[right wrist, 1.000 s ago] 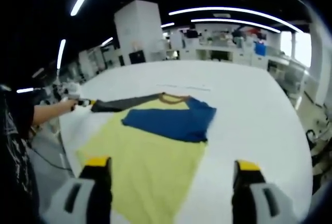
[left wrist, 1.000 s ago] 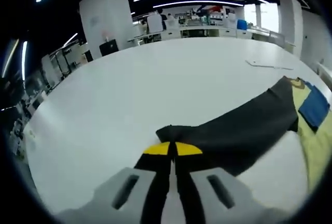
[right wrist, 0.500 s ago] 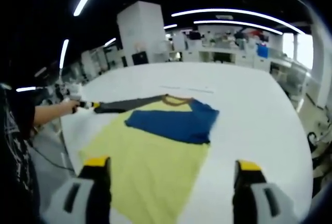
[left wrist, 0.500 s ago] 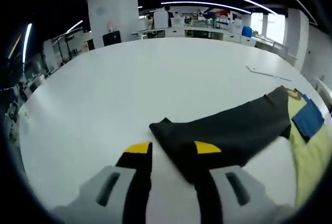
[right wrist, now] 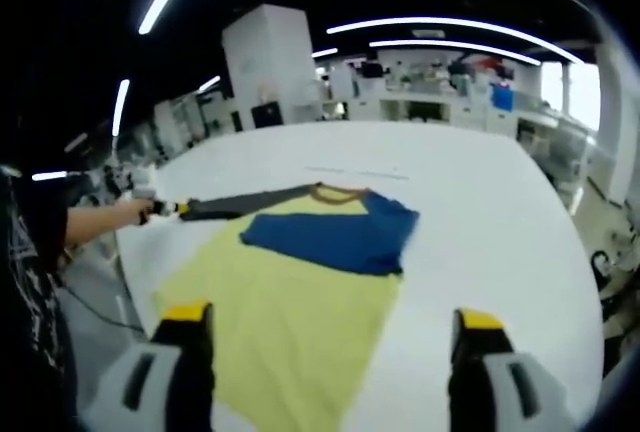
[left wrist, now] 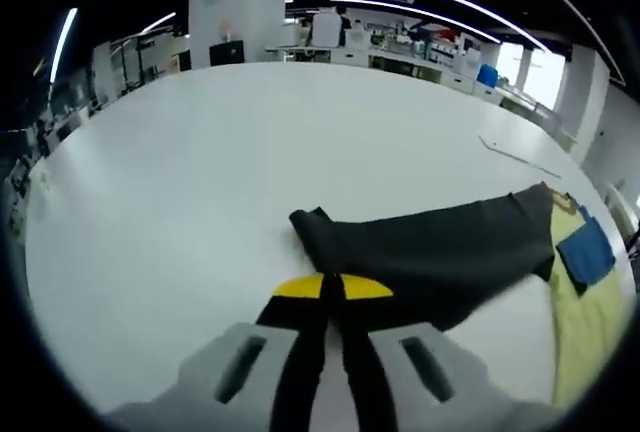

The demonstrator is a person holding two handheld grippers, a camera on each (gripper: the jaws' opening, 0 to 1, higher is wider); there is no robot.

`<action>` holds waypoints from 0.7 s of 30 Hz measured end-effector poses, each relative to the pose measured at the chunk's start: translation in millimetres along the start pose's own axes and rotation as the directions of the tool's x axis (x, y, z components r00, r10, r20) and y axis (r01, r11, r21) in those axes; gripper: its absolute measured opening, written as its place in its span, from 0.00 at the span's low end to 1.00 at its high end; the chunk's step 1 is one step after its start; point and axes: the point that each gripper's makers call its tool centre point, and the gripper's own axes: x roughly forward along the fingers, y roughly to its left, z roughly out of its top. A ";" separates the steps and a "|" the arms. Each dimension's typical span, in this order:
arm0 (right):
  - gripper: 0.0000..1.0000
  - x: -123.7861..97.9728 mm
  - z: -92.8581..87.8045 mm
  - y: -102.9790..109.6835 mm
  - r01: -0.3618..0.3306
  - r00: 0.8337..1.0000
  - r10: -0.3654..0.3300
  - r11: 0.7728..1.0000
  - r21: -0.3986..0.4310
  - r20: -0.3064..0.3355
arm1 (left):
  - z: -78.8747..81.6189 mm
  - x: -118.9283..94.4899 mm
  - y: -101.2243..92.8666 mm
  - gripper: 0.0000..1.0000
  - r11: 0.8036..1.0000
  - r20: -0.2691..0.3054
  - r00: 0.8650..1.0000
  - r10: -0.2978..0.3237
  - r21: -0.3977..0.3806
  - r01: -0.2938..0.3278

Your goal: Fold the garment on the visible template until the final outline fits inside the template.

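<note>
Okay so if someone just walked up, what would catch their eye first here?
Probably the yellow shirt spread on the big white table, with its blue sleeve folded across the chest. Then the dark sleeve stretched out sideways, its lower edge at the tips of the shut left hand-held gripper, while the right hand-held gripper hovers open over the hem.

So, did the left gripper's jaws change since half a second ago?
Yes. The left gripper was open around the dark sleeve's edge; now its yellow-tipped jaws meet, pinching that edge, while the sleeve lies about where it was on the white table.
</note>
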 end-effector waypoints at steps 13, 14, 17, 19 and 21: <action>0.99 -1.7 0.5 3.6 -0.012 1.000 0.012 1.000 -0.012 0.005 | 24.5 -14.3 -16.2 0.00 1.000 0.070 0.997 -0.024 0.001 0.024; 0.99 -1.5 0.9 4.5 -0.015 1.000 0.015 1.000 -0.013 0.006 | 28.3 -16.4 -18.4 0.00 1.000 0.075 0.997 -0.027 0.005 0.026; 0.99 -0.6 1.7 6.9 -0.024 1.000 0.024 1.000 -0.017 0.009 | 32.6 -23.3 -25.1 0.00 0.999 0.082 0.996 -0.035 0.016 0.034; 0.99 0.0 1.8 9.1 -0.030 1.000 0.030 0.999 -0.019 0.009 | 35.8 -24.7 -28.8 0.00 0.999 0.087 0.995 -0.048 0.011 0.047; 0.99 0.2 1.6 9.9 -0.033 0.999 0.033 0.999 -0.022 0.008 | 39.3 -28.0 -35.8 0.00 0.999 0.085 0.995 -0.054 0.002 0.054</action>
